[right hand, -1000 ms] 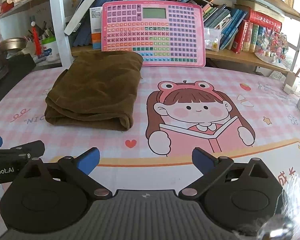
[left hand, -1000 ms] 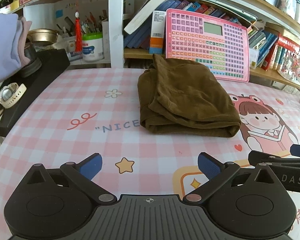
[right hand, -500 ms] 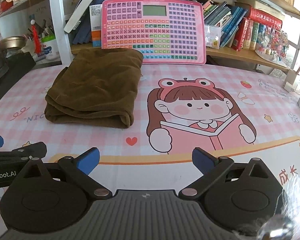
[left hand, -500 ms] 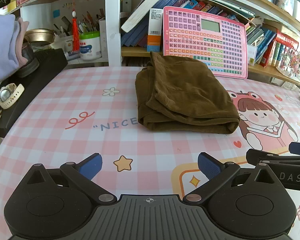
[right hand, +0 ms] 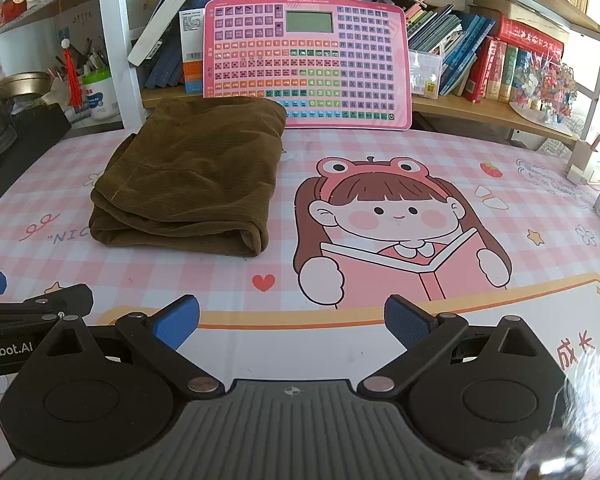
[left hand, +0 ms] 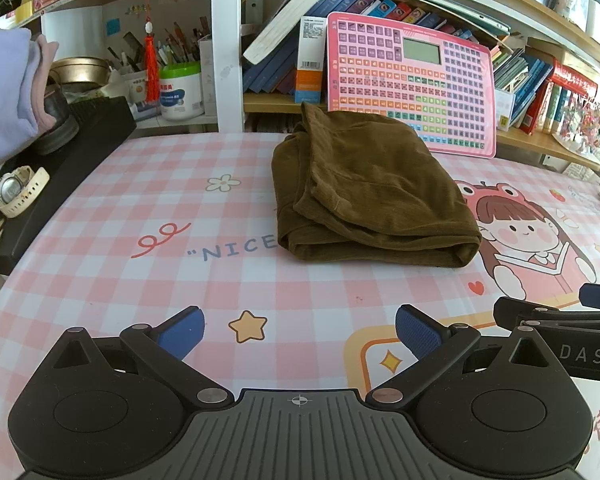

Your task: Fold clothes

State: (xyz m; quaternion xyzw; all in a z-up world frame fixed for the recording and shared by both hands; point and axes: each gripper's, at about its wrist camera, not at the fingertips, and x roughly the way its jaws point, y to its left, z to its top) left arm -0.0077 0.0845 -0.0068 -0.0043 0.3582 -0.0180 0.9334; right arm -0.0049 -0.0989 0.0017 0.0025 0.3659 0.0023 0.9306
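- Folded olive-brown corduroy garment (left hand: 364, 192) lying in a thick rectangular bundle on the pink checked cartoon-print table mat (left hand: 112, 248), toward the far side, far edge touching or just short of the pink toy keyboard panel (right hand: 308, 60) propped against the bookshelf.
- Seen from the right wrist view, same garment (right hand: 192, 180) sitting left of the printed frog-hat girl (right hand: 396, 220), rounded fold edge facing near, several layers stacked at the near-left corner.
- Left gripper (left hand: 298, 330) hovering over the near part of the mat, blue-padded jaws spread wide, nothing between them, well apart from the cloth.
- Right gripper (right hand: 292, 320) likewise low and near, jaws spread wide and empty, well apart from the cloth.
- Each gripper's black finger tip showing at the edge of the other's view, so the 2 tools sitting side by side.
- Judged progress: folding looks essentially done, bundle compact with no loose sleeve or leg trailing out.
- Possibly left: squaring the slightly uneven left layers, or 1 more fold; cannot tell whether more clothes wait out of view.
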